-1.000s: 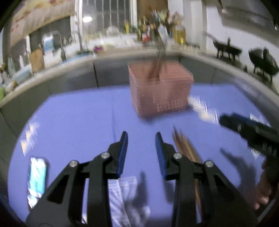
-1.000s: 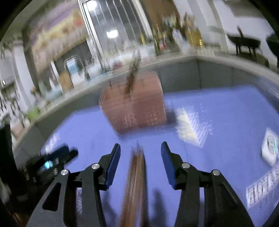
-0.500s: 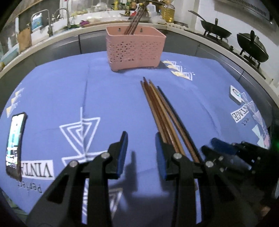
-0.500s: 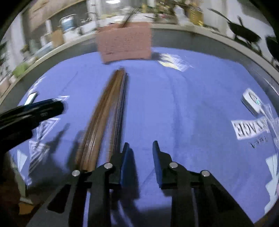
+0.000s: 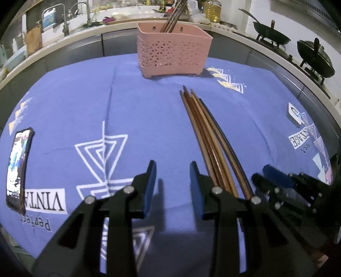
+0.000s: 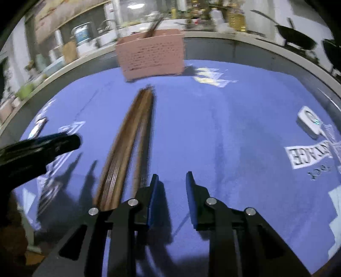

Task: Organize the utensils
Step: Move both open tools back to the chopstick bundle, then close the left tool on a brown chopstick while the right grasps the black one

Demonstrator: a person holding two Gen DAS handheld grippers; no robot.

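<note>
Chopsticks (image 5: 210, 136) lie bundled before the pink basket (image 5: 173, 56), outside both empty, part-open hand-held grippers (image 5: 172, 172) (image 6: 171, 183); a misaligned closure would likely scatter them.

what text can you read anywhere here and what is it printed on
"VINTA", seen upside down, cut off by the left gripper: white label on the blue tablecloth.
"perfect", upside down: tablecloth, below that label.
"TAGE", upside down, start unclear: second label near the white gadget.
Phone screen, bottles on the counter: too blurred to read.
</note>
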